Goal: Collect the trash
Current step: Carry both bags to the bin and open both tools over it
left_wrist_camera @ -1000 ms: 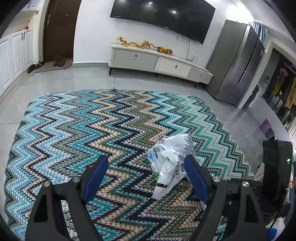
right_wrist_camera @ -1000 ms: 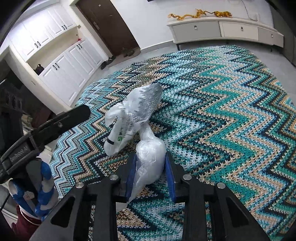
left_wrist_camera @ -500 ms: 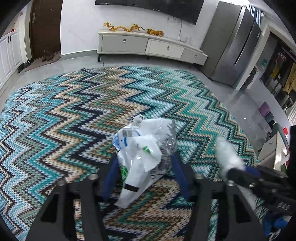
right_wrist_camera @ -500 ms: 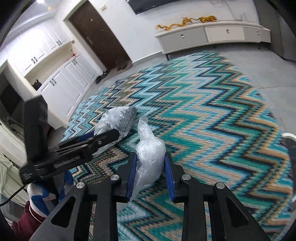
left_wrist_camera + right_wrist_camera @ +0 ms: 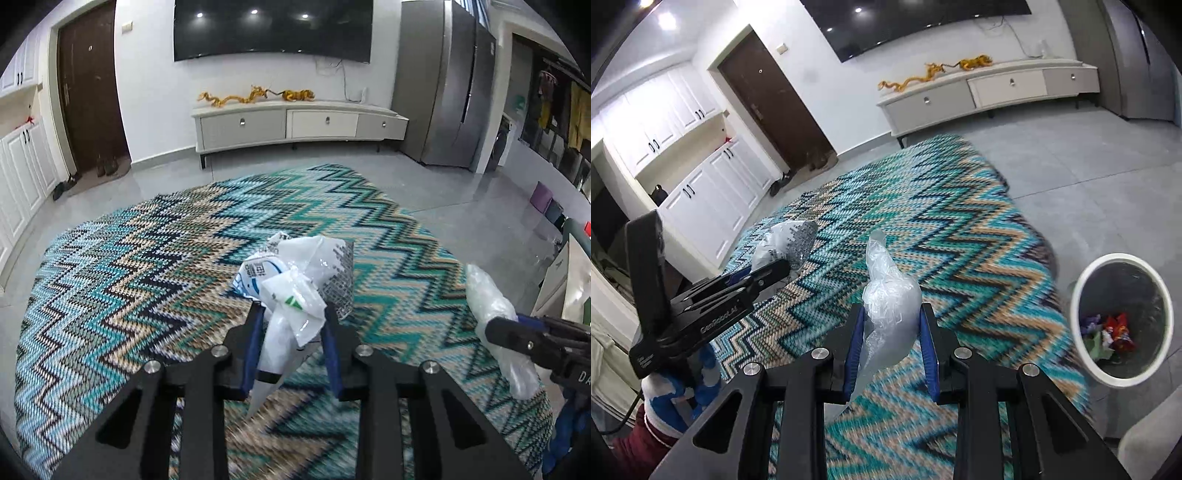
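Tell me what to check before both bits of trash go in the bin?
1. Left gripper has the crumpled white wrapper between its blue pads, jaws closing: ok.
2. Right gripper is clamped on the clear plastic bag: ok.
3. Both pieces are lifted off the zigzag rug: ok.
4. White bin is in sight and has room, with only a few wrappers at the bottom: ok.
5. Grippers are over the bin: not ok, it sits off to the right.
6. Other trash left on the rug: cannot tell.

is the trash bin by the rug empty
No, the white-rimmed trash bin beside the rug already holds crumpled red, purple and green wrappers at its bottom.
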`<action>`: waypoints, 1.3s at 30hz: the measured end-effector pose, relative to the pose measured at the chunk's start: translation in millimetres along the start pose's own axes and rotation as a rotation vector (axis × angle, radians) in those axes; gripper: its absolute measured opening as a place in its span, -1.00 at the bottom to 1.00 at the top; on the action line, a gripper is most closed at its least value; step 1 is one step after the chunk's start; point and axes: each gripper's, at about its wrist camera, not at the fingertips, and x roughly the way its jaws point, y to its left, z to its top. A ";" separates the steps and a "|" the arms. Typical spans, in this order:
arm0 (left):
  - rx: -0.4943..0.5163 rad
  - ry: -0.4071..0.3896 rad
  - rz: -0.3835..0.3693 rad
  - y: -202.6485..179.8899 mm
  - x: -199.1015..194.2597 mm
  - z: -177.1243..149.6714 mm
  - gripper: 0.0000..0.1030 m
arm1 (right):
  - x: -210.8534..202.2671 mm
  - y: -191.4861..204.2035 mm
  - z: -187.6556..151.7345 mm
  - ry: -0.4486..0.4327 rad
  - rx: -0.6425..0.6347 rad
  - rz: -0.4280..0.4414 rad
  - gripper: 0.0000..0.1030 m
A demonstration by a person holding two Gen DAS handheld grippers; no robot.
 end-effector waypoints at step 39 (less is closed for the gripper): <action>0.339 -0.097 0.073 -168.5 -40.1 -1.5 -0.45 | -112.5 -124.9 -25.8 -0.186 0.155 -0.104 -0.44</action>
